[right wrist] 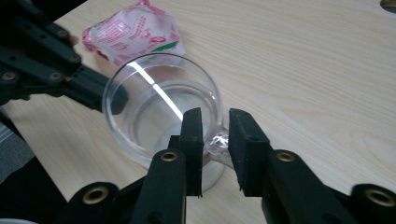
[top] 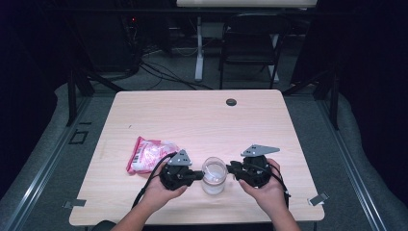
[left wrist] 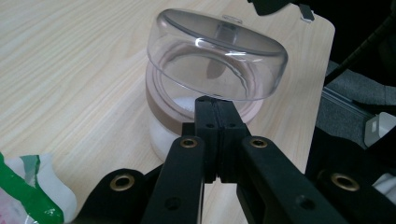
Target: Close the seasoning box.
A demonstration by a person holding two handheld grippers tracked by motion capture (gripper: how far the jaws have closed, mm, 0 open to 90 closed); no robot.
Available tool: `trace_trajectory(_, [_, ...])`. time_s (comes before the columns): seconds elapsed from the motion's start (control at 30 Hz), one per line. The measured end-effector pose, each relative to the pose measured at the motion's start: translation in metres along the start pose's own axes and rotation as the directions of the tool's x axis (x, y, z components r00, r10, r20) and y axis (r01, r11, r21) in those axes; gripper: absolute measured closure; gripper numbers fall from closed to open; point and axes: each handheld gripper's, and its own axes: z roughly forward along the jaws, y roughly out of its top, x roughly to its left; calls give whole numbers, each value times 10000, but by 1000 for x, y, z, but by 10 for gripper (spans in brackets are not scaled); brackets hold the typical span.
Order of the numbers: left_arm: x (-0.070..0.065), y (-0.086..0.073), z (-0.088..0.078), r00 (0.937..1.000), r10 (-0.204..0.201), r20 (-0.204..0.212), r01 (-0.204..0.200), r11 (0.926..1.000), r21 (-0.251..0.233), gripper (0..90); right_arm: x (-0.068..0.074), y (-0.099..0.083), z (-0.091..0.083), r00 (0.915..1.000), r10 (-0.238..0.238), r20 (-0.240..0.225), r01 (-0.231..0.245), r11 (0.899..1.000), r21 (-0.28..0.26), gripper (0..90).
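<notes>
A clear jar [top: 214, 176] stands upright on the table [top: 202, 115], near the person's edge, right between the two grippers. Its clear lid [left wrist: 217, 56] sits tilted on top. The left gripper [top: 198, 175] comes at the jar from the left, its jaws pressed together with nothing between them, tips touching the jar's side just under the lid. The right gripper [top: 231, 168] comes from the right with jaws spread a little (a bit of the lid's edge sits in the gap, not pinched). Both are equally close. A pink bag [top: 149, 154] lies off to the left.
</notes>
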Motion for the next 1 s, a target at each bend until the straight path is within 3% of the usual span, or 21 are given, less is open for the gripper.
trace_trajectory(0.27, [-1, 9, -4, 9999, -86, -127, 82, 9993, -367, 792, 11, -2, -4, 9985, -502, -208, 503, 9987, 8, 604])
trace_trajectory(0.5, [-4, 15, -3, 9995, -65, -323, 45, 9980, -627, 694, 16, -4, -9, 9968, -651, -475, 646, 9978, -112, 491])
trace_trajectory(0.77, [-5, 17, -4, 9990, -99, -428, 61, 9960, -895, 599, 25, -6, -5, 9918, -1247, -285, 1250, 9921, 126, 445])
trace_trajectory(1.0, [-5, 17, -4, 9989, -76, -470, 36, 9963, -862, 575, 25, -7, 0, 9916, -1265, -261, 1272, 9915, 267, 442])
